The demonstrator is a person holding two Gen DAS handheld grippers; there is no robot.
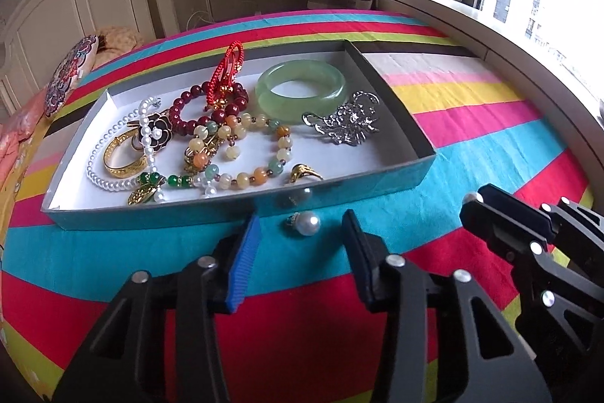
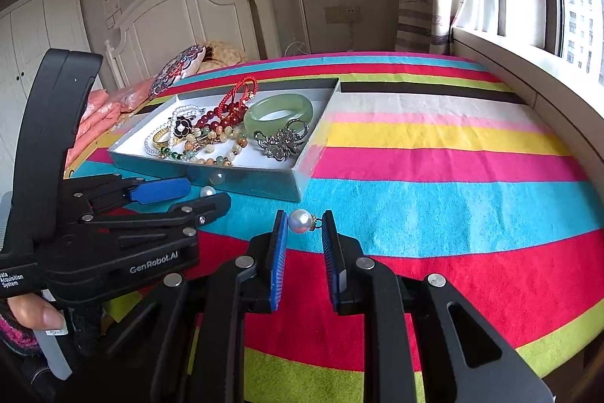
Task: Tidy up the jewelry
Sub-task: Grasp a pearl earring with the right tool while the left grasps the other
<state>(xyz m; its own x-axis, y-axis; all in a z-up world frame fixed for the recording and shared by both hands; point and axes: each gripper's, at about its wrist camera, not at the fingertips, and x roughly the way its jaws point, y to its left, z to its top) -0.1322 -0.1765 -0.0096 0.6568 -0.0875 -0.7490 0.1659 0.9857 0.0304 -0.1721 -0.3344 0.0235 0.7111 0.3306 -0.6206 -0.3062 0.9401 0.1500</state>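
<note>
A shallow grey box (image 1: 241, 214) (image 2: 264, 184) on the striped bed holds several pieces: a green jade bangle (image 1: 302, 85) (image 2: 279, 112), a silver brooch (image 1: 349, 119) (image 2: 281, 140), bead bracelets, a pearl necklace, a gold bangle. A pearl earring (image 1: 307, 222) (image 2: 207, 191) lies on the sheet before the box, between the tips of my open left gripper (image 1: 302, 237) (image 2: 181, 197). A second pearl earring (image 2: 302, 221) sits between the fingertips of my right gripper (image 2: 304, 225) (image 1: 472, 206), touching both fingers; its pearl tip (image 1: 470, 198) shows in the left wrist view.
The striped bedsheet (image 2: 434, 206) spreads to the right of the box. A window ledge (image 2: 528, 82) runs along the right. Pillows (image 2: 177, 67) and a white headboard (image 2: 188, 10) lie behind the box.
</note>
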